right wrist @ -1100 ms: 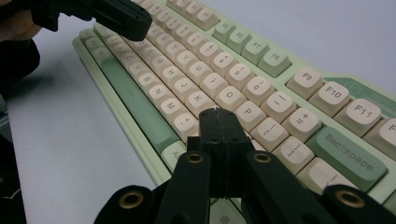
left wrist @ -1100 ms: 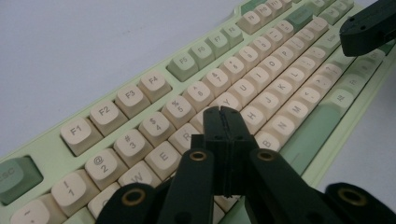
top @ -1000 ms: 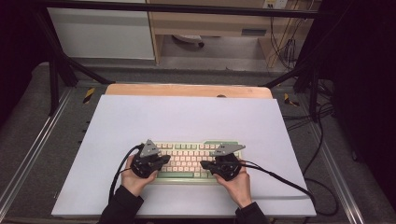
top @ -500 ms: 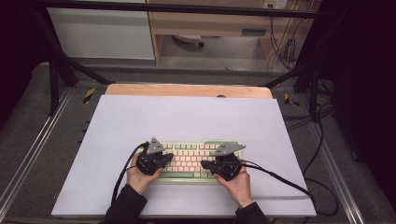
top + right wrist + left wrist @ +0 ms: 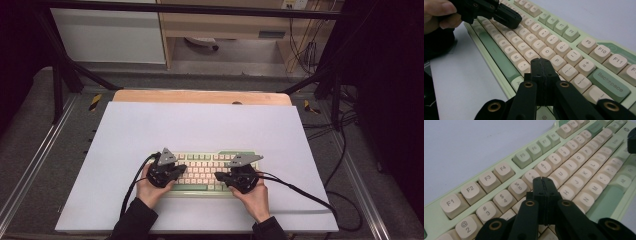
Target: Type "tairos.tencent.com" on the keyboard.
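Hovering over the keyboard [image 5: 205, 172] near the table's [image 5: 200, 125] front edge, left gripper [image 5: 176, 169] and right gripper [image 5: 222, 176] fingers pressed together, empty; open table beyond.

One keyboard [image 5: 207, 170] lies low in the middle of the high view, on one bench [image 5: 200, 125]. Two grippers are over it: the left gripper [image 5: 181, 169] at the keyboard's left end and the right gripper [image 5: 220, 176] at its right end, each with two jaws pressed together. Two hands hold them, one hand [image 5: 150, 190] at lower left, the other hand [image 5: 255, 197] at lower right.
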### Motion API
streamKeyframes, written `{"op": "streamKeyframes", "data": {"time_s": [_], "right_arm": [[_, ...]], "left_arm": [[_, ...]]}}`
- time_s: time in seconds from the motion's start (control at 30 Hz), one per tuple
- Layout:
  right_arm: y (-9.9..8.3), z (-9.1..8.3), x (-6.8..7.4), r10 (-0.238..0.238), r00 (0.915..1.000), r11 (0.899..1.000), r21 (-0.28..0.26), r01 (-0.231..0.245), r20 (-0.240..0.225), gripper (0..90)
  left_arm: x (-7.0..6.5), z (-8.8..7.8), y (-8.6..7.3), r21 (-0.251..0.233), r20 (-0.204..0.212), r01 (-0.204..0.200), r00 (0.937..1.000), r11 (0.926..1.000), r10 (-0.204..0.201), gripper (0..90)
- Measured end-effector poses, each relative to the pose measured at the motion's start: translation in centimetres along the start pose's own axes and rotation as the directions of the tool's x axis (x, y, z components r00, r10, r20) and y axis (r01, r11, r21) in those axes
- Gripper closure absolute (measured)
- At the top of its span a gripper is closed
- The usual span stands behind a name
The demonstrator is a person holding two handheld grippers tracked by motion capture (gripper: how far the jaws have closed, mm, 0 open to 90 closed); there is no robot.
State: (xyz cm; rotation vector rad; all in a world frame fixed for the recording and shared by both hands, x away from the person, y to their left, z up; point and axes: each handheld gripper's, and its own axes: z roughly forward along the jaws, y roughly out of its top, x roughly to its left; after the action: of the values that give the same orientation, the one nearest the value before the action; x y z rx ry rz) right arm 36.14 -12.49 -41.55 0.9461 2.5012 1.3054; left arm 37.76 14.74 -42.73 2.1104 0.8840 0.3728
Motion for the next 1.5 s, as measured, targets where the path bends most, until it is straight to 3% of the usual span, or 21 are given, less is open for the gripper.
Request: {"op": "streamKeyframes", "data": {"time_s": [0.33, 0.83, 1.5], "right_arm": [[0.0, -0.1, 0.0, -0.005, 1.0000, 1.000, 0.000, 0.005, 0.000, 90.0], [0.0, -0.1, 0.0, -0.001, 1.0000, 1.000, 0.003, 0.001, -0.001, 90.0], [0.0, 0.0, 0.0, -0.002, 1.0000, 1.000, 0.006, 0.002, -0.001, 90.0]], "left_arm": [[0.0, -1.0, -0.2, -0.012, 0.014, -0.004, 0.9999, 0.9999, 0.004, 90.0], [1.3, -2.1, -0.8, -0.018, -0.005, 0.023, 0.9997, 0.9996, -0.024, 90.0], [2.4, -2.1, -1.3, -0.006, -0.045, 0.045, 0.9979, 0.9990, -0.046, 90.0]]}}
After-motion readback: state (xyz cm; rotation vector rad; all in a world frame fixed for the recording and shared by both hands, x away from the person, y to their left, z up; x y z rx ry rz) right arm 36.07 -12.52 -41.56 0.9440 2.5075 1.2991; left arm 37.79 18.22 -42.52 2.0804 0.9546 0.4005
